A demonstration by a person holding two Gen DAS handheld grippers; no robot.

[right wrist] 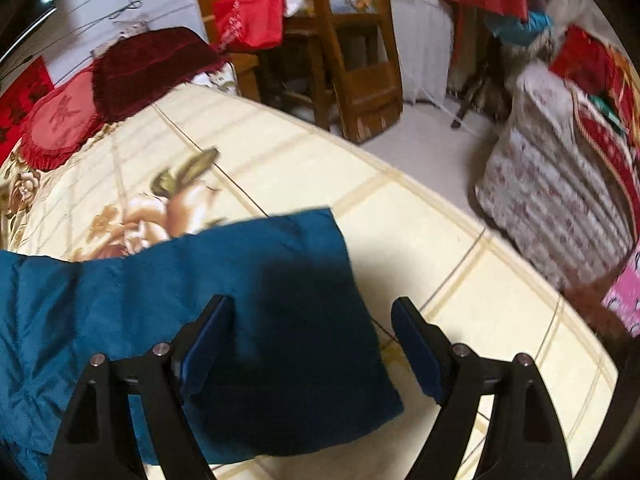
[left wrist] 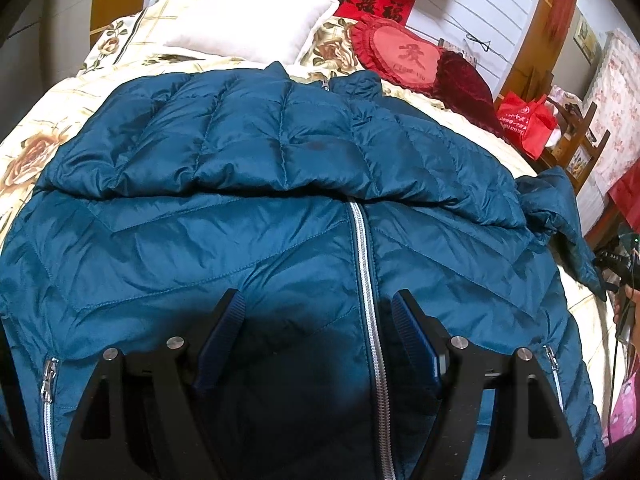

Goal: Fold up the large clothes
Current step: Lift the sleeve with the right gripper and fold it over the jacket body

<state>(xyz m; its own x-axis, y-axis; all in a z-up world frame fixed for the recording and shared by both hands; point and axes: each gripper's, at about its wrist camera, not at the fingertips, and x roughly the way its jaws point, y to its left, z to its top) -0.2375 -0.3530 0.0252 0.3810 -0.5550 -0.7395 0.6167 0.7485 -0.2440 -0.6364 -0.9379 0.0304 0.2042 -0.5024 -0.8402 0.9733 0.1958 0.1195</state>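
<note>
A teal quilted puffer jacket (left wrist: 240,216) lies front up on the bed, its silver zipper (left wrist: 362,264) closed. One sleeve is folded across the chest (left wrist: 224,148). My left gripper (left wrist: 318,304) is open and empty, hovering over the jacket's lower front, straddling the zipper. In the right wrist view the other sleeve (right wrist: 256,292) lies flat on the bedspread, cuff end toward the bed's edge. My right gripper (right wrist: 310,308) is open and empty just above that sleeve's end.
The floral cream bedspread (right wrist: 460,280) covers the bed. A white pillow (left wrist: 256,20) and red cushions (left wrist: 408,60) lie at the head. A wooden chair (right wrist: 352,60) with a red bag (right wrist: 248,16) and a covered piece of furniture (right wrist: 560,184) stand beside the bed.
</note>
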